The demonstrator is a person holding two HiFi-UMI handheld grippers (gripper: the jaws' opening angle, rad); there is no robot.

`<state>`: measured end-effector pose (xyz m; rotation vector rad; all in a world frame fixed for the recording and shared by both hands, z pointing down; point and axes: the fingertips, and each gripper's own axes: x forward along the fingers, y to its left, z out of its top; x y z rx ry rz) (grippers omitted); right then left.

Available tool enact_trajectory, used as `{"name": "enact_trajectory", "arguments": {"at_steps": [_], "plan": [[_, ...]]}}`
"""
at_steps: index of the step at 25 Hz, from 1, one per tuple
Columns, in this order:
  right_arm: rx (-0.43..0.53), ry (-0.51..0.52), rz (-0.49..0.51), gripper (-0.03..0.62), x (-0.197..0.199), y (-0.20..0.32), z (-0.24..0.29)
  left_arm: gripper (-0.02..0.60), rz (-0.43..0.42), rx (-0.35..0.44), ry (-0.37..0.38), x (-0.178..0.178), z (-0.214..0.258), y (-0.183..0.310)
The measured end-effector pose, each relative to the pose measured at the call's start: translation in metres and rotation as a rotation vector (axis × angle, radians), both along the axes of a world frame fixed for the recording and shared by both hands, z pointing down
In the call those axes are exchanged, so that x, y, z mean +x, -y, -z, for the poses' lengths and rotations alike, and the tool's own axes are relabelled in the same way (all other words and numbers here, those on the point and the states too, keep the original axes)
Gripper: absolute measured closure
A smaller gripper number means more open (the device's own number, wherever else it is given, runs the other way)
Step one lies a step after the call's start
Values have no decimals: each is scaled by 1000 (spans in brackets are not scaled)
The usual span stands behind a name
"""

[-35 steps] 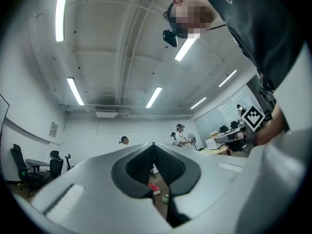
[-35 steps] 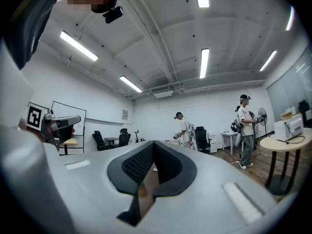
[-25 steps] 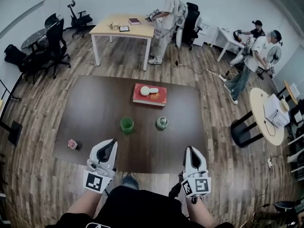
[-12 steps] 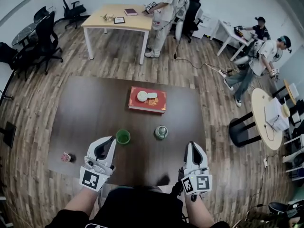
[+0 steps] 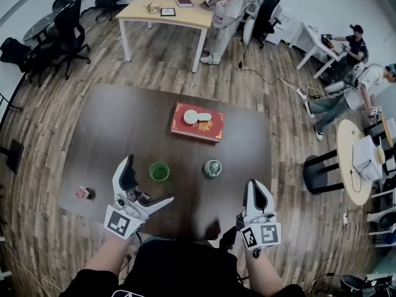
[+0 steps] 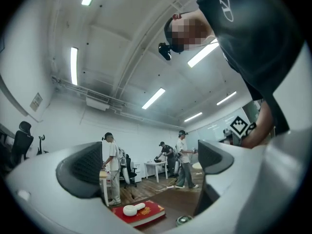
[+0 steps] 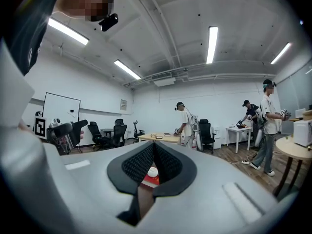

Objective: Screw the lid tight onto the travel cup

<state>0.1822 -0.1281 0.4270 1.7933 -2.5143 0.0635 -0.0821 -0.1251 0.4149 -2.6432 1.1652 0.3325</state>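
Head view: travel cup and lid stand apart on the worktop, just ahead of you.
Left hand-held gripper: empty, jaws have just been opening wide; a crooked approach could tip your cup.
Right hand-held gripper: closed, empty; if you leave it unopened, it may shove the lid away.

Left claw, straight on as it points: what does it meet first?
Likely nothing on the table. The left claw, just opened and empty, aims toward the green cup but tilts upward; its own view shows the red book low, under its line. Depth unclear.
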Motion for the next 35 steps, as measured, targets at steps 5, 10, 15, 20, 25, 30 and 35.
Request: {"name": "enact_trajectory", "arguments": {"at_steps": [5, 10, 15, 20, 25, 30, 35], "plan": [[-46, 33, 71, -7, -10, 22, -20, -8, -9, 11, 136, 4, -42, 0], [-45, 4, 81, -6, -12, 42, -28, -8, -24, -31, 200, -2, -122, 20], [-83, -22, 41, -6, -4, 58, -56, -8, 4, -369, 124, -6, -250, 44], [-139, -58, 54, -6, -11, 65, -89, -6, -14, -406, 107, 1, -323, 61], [-183, -98, 99, -6, -25, 72, -135, 47, -50, -418, 143, 4, -345, 89], [-311, -99, 80, -5, -17, 89, -220, 107, -167, -418, 245, 26, -353, 95], [-446, -146, 50, -4, -12, 111, -308, 151, -175, -447, 260, 34, -358, 100]]}}
